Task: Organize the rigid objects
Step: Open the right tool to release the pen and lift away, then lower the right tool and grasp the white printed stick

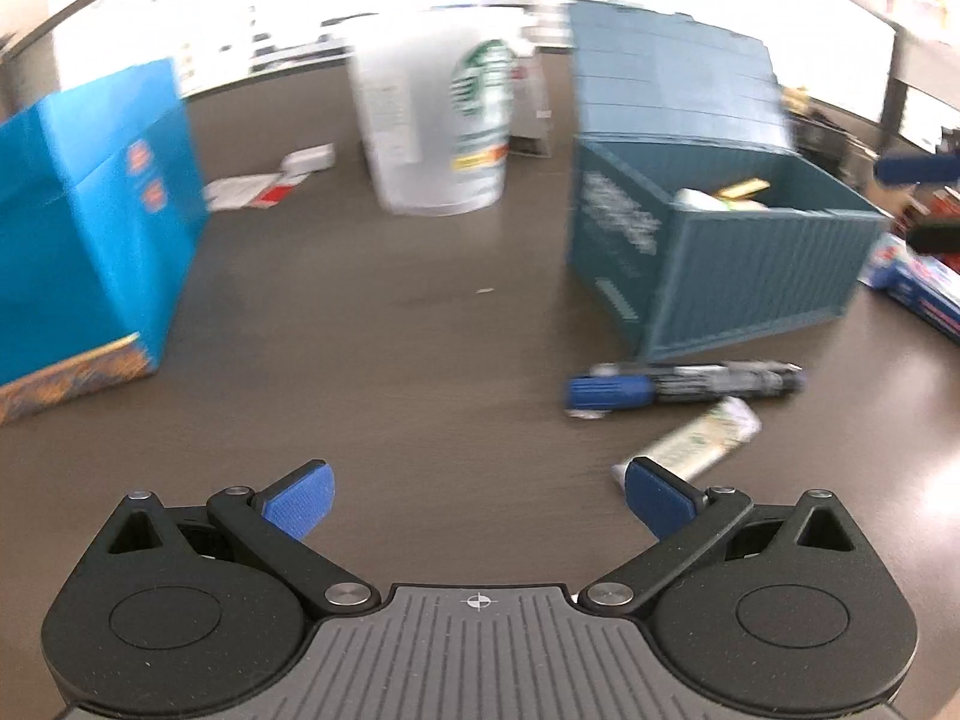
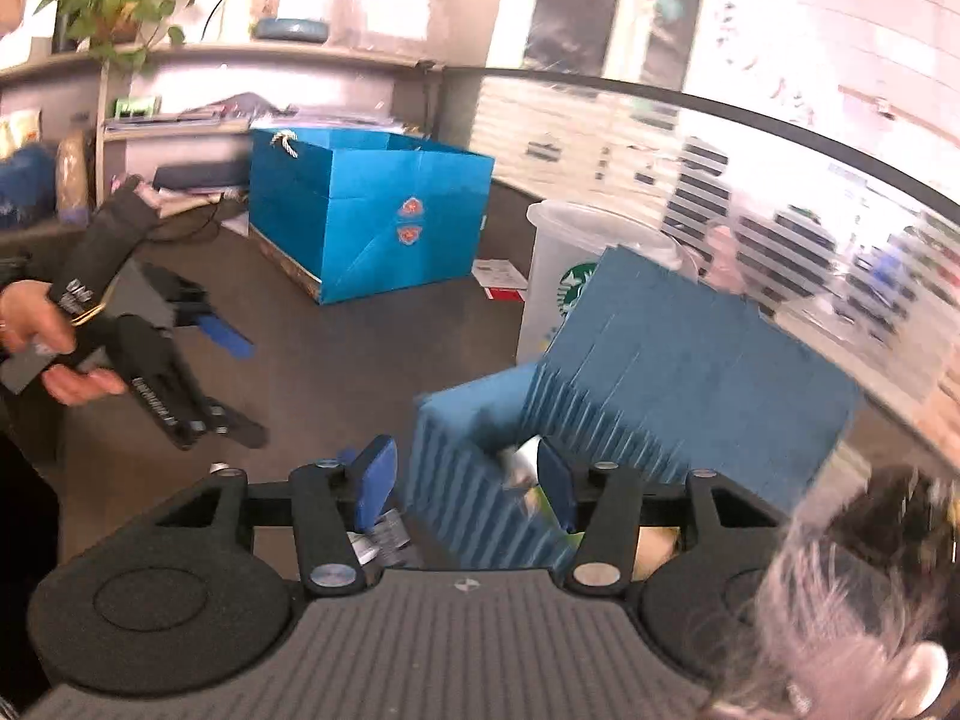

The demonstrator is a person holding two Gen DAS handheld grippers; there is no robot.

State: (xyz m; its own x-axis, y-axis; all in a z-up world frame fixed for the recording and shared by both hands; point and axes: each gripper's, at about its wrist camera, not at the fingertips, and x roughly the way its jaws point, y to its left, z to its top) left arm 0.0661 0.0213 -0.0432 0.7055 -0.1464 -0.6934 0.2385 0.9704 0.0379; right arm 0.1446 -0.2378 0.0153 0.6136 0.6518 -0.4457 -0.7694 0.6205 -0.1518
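The left gripper (image 1: 477, 501) hovers over the dark counter (image 1: 390, 360), its blue fingers (image 1: 300, 504) spread wide and empty. Just ahead lie a blue-capped marker (image 1: 678, 387) and a small tube (image 1: 699, 438), beside the teal container-style box (image 1: 720, 276) with its lid raised. The right gripper (image 2: 468, 477) is partly parted above that box (image 2: 480, 468), gripping nothing.

We see the paper bag (image 1: 90, 228) at the table's (image 1: 390, 360) left, the cup (image 1: 441, 126) behind centre, and the lidded container box (image 1: 708, 264) at right. Before the box lies the marker (image 1: 678, 387), and just before that the tube (image 1: 699, 441). Small items rest in the box.
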